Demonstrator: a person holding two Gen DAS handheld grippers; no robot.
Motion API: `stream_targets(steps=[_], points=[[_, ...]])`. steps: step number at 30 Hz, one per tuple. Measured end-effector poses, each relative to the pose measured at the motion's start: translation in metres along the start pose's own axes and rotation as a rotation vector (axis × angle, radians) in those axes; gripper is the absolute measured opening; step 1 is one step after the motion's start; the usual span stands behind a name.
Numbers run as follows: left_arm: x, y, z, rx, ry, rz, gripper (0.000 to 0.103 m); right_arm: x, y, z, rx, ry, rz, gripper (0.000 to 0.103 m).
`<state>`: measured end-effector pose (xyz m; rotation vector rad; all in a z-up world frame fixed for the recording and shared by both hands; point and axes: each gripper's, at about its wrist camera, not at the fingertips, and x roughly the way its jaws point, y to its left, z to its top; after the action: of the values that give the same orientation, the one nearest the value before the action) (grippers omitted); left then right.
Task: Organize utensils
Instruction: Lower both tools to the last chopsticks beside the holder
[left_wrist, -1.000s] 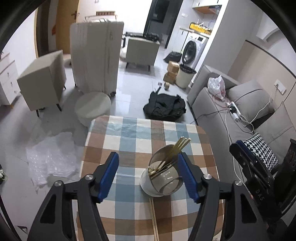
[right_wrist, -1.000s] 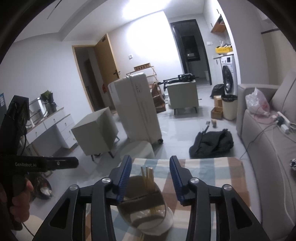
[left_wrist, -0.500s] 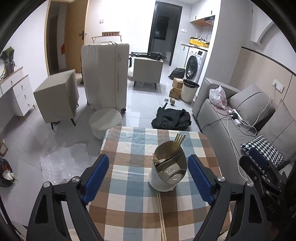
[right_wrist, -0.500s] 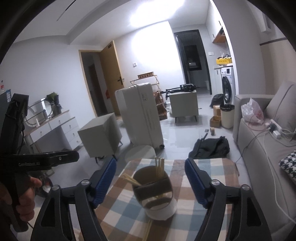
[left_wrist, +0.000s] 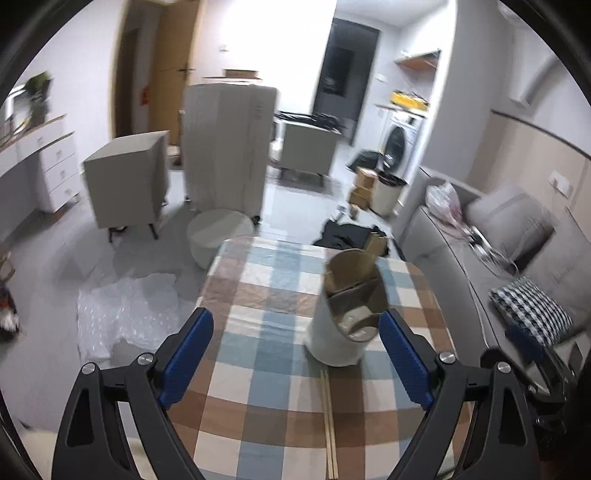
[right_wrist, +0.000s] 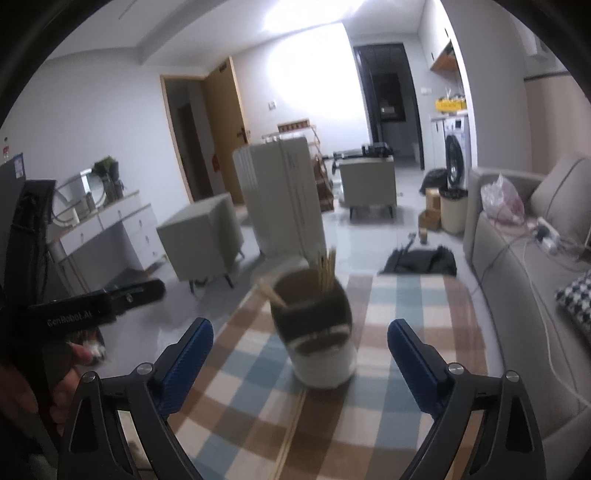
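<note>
Since half a second ago we have drawn both grippers back; jaws stay spread wide and empty. Left gripper (left_wrist: 295, 350) sits above the checked tablecloth (left_wrist: 258, 295), its right finger (left_wrist: 402, 358) just beside the utensil holder (left_wrist: 347, 317). Right gripper (right_wrist: 300, 358) frames the same holder (right_wrist: 317, 332) between its fingers without touching. Chopsticks (right_wrist: 325, 269) stand in the holder's rear compartment. One loose pair of chopsticks (left_wrist: 328, 421) lies on the cloth just in front of the holder.
</note>
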<state>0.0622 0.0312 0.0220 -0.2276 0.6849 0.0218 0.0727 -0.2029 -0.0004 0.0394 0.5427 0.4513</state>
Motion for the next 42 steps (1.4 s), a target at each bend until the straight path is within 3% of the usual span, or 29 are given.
stream_targets(steps=[9, 14, 21, 22, 29, 32, 42], points=[[0.06, 0.01, -0.033, -0.018, 0.201, 0.033, 0.088, 0.052, -0.016, -0.039, 0.04, 0.21, -0.028, 0.094], [0.085, 0.019, -0.049, -0.023, 0.32, 0.061, 0.088, 0.097, -0.019, -0.066, 0.059, 0.38, -0.016, 0.069], [0.107, 0.031, -0.057, -0.059, 0.439, 0.108, 0.088, 0.152, -0.015, -0.092, 0.071, 0.547, -0.011, 0.053], [0.109, 0.032, -0.058, -0.069, 0.455, 0.107, 0.088, 0.161, -0.015, -0.096, 0.077, 0.568, -0.012, 0.045], [0.123, 0.047, -0.06, -0.131, 0.524, 0.104, 0.088, 0.2, -0.015, -0.121, 0.092, 0.663, -0.023, 0.03], [0.129, 0.054, -0.063, -0.165, 0.548, 0.104, 0.088, 0.205, -0.012, -0.124, 0.082, 0.657, -0.028, 0.03], [0.132, 0.068, -0.065, -0.22, 0.574, 0.111, 0.088, 0.203, 0.015, -0.123, -0.099, 0.707, -0.124, 0.017]])
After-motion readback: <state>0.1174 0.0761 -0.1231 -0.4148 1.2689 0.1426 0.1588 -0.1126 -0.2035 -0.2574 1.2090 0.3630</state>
